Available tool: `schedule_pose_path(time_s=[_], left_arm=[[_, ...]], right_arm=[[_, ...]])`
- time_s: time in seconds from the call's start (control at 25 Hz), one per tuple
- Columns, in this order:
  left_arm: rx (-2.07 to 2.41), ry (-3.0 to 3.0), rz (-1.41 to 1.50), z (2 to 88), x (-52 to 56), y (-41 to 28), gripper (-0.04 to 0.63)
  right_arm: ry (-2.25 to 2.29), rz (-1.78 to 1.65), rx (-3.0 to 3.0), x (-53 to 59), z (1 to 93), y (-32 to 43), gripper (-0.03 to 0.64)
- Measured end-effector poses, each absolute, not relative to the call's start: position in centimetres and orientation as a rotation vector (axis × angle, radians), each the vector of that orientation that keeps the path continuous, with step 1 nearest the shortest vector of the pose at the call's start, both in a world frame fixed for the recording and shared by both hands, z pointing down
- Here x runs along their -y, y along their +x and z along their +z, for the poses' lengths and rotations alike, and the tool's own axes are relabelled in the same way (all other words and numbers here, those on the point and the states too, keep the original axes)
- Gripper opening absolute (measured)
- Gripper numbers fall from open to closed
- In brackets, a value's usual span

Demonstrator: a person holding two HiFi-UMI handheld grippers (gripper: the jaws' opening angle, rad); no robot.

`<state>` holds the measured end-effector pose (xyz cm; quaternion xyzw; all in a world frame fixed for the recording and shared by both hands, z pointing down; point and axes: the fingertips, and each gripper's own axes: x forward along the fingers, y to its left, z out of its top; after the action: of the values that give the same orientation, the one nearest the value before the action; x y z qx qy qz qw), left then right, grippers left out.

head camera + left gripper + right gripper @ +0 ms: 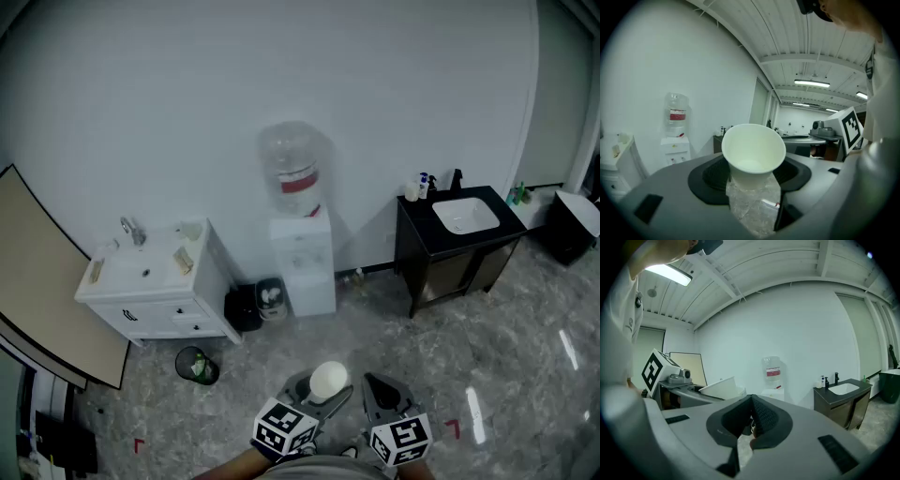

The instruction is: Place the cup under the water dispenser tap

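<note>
The left claw [317,392] is clamped on the paper cup [328,380], its two dark pads pressing the lower wall from either side while the rim stands clear above them; in the left gripper view the cup fills the centre of the frame. In the head view it sits at the bottom centre, low in the picture and well apart from the water dispenser [302,255], which stands against the white wall at mid-frame with its clear bottle [292,169] on top. The right claw [380,392], just beside the left one at the bottom edge, has its pads pressed together with nothing between them. Bare grey marbled floor [487,347] lies between the cup and the dispenser. A black bin [246,307] stands touching or just beside the dispenser's lower left side, and a small round bin [195,366] sits on the floor further down and left. A white sink cabinet [155,281] occupies the left of the frame, with a flat board [47,281] leaning at the far left, and a black sink counter [459,230] with bottles on it stands at the right. The cup is white and empty, mouth up and base down, so its long axis runs roughly upright, the open mouth tipped a little toward the claw's camera.
</note>
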<state>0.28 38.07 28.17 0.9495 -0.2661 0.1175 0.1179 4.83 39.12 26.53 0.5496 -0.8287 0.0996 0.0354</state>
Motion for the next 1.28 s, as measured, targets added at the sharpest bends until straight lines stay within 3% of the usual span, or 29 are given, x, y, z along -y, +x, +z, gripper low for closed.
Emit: schedule_pose_path(time_s=[0.84,1.28], left_arm=[[0.939,2.724,0.379,30.1,-37.7,1.7,0.273],[0.953,2.713,0.363,32.7,-26.6,0.0,0.273]], right_arm=[[1.531,0.287,2.709,-39.3,26.3,6.8,0.017],[1.545,0.315,2.677,-28.5,27.7,5.1,0.017]])
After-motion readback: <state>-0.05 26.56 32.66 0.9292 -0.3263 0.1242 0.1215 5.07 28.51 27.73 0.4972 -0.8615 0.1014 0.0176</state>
